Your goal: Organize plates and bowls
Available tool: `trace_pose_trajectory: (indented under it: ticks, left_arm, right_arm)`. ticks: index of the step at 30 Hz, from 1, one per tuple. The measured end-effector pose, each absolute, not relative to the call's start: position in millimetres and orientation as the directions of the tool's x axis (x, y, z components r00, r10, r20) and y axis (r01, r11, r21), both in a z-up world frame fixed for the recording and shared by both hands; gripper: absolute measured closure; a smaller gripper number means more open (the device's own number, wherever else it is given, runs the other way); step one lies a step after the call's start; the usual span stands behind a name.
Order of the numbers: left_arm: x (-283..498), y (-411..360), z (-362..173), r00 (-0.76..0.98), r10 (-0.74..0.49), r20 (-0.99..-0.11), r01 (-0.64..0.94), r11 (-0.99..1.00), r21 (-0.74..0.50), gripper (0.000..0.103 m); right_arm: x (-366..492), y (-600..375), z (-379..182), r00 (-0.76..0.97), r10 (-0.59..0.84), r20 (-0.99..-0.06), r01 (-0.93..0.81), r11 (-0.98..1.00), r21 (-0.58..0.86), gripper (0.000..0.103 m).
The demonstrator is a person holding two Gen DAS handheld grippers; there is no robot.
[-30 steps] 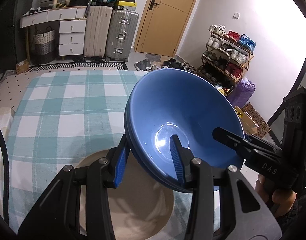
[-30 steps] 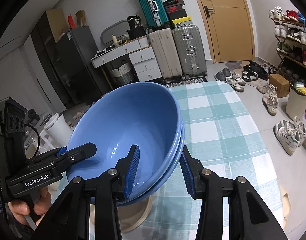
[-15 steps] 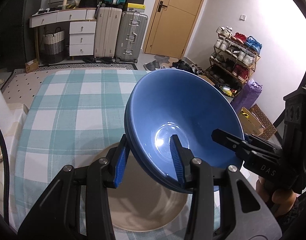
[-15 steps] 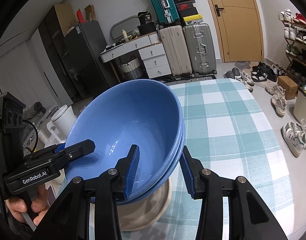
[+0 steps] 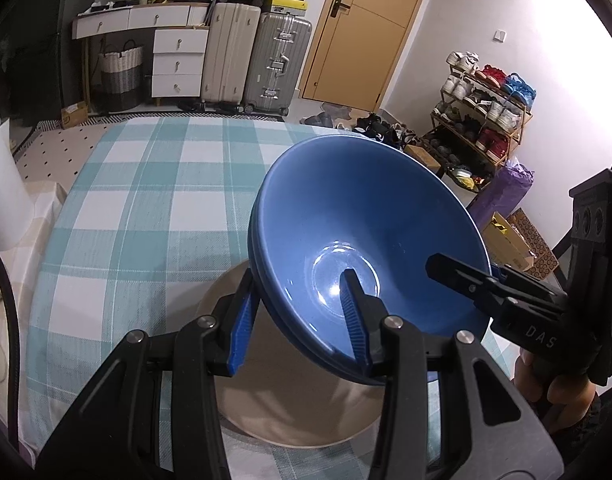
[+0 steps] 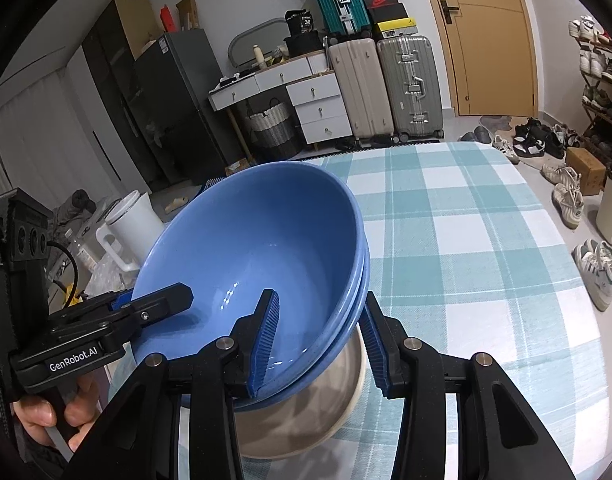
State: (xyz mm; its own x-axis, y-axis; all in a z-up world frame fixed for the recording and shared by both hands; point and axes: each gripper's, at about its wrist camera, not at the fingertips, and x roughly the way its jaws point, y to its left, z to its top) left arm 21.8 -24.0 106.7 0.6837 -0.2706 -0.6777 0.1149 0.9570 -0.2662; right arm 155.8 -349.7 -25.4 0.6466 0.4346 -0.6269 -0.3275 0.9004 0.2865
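1. 2 blue bowls (image 5: pixel 366 240) are seen nested 1 inside the other, tilted and held in the air above a beige plate (image 5: pixel 290 408); the upper bowl's inside is seen bare, with only a light glint at its bottom.
2. The beige plate is seen lying on the surface (image 5: pixel 146 208), which is covered with a teal-and-white checked cloth; whether the lower bowl touches the plate cannot be told, as the contact is hidden by the bowls.
3. The left gripper (image 5: pixel 296 324) is clamped on the near rim of the bowls, 1 blue pad inside the upper bowl and 1 outside under the lower bowl.
4. The right gripper (image 6: pixel 320 340) is clamped on the opposite rim in the same manner, its fingers (image 6: pixel 266 332) narrowed onto the stacked walls.
5. In the right wrist view, a hand (image 6: pixel 46 412) is seen wrapped around the left gripper's handle at lower left.
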Motion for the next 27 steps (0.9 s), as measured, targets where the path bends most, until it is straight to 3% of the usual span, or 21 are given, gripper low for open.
trace_pose_trajectory:
  ticks: [27]
  left_arm:
    - [39,9,58,0.662,-0.232,-0.713,0.051,0.963,-0.265,0.065]
  right_arm:
    - [162,-320,-56,0.604,0.434,-0.669,-0.339,0.899,0.277,0.061]
